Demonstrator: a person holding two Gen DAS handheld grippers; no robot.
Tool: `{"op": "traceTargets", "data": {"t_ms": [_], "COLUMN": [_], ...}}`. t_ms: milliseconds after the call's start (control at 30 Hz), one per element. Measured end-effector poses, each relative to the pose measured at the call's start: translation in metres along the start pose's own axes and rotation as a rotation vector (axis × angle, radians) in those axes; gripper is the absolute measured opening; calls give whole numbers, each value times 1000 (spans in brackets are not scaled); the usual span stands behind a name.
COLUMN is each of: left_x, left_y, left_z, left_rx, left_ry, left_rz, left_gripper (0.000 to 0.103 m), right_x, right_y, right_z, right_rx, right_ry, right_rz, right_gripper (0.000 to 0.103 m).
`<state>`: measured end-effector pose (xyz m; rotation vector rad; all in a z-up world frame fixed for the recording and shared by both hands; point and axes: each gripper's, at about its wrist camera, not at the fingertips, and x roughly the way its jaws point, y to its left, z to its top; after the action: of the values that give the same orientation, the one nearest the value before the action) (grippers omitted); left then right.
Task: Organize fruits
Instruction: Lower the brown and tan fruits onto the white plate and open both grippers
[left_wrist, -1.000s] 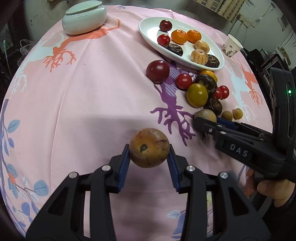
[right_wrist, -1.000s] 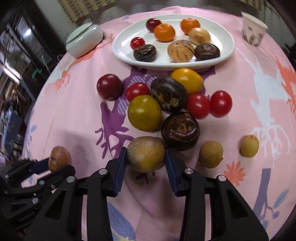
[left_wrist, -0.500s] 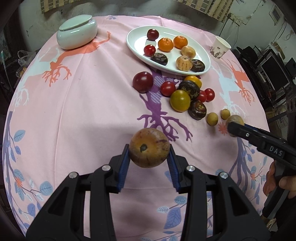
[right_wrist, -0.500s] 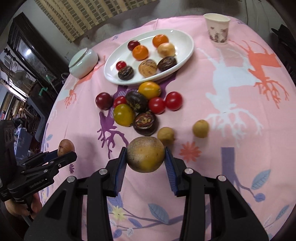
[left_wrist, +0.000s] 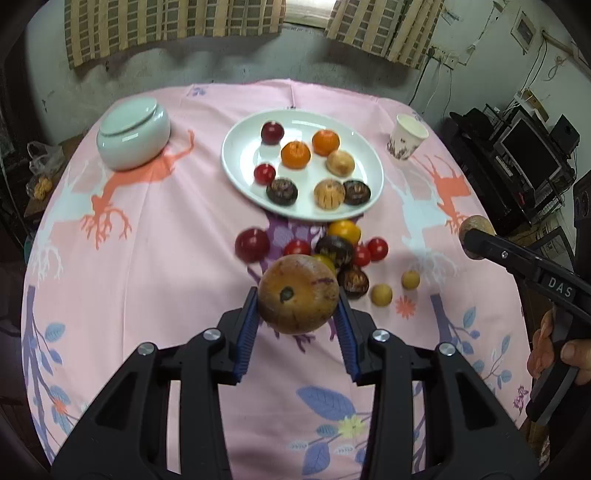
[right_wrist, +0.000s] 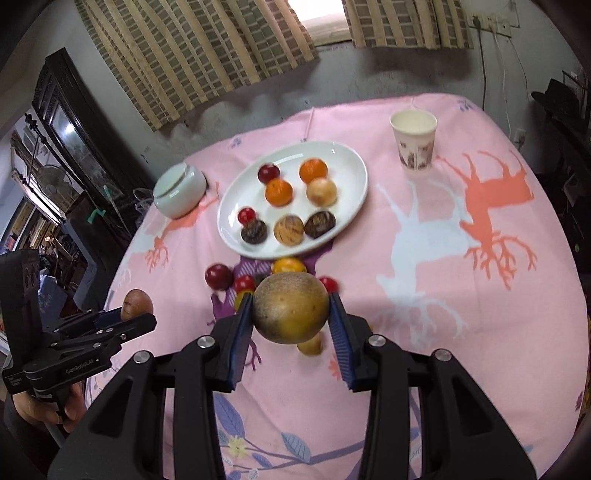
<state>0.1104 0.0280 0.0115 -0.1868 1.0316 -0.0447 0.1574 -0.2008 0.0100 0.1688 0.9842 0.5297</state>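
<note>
My left gripper (left_wrist: 297, 314) is shut on a brown speckled fruit (left_wrist: 297, 294), held high above the pink tablecloth. My right gripper (right_wrist: 290, 321) is shut on a tan-yellow round fruit (right_wrist: 290, 312), also held high. A white oval plate (left_wrist: 243, 147) (right_wrist: 354, 177) at the back holds several fruits: oranges, red ones, dark ones and tan ones. A cluster of loose fruits (left_wrist: 334, 249) (right_wrist: 219, 276) lies on the cloth in front of the plate, partly hidden behind both held fruits. The right gripper shows at the right of the left wrist view (left_wrist: 476, 238), the left gripper at the left of the right wrist view (right_wrist: 135, 314).
A pale green lidded bowl (left_wrist: 133, 136) (right_wrist: 179, 190) stands at the back left. A paper cup (left_wrist: 406, 142) (right_wrist: 413, 140) stands at the back right. Two small tan fruits (left_wrist: 382, 294) lie apart to the right of the cluster. Shelves with electronics (left_wrist: 524, 155) stand beyond the table's right edge.
Both grippers have risen and pulled back from the table with their fruits. The right gripper lifted its tan fruit off the cloth beside the cluster.
</note>
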Motion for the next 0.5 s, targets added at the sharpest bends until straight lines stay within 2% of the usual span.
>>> {"op": "traceTargets", "data": {"t_ms": [267, 500], "left_x": [14, 54], "left_y": [-4, -6], "left_z": [47, 81], "left_rx": [19, 39], "left_ry": [-52, -46], "left_rz": [-3, 2], "left_gripper": [40, 40], "right_x": [8, 55], "right_y": [6, -3], "right_z": [44, 78], "right_rx": [-44, -18], "right_ry": [-64, -56], "right_rz": [18, 30], "right_gripper": [41, 41]}}
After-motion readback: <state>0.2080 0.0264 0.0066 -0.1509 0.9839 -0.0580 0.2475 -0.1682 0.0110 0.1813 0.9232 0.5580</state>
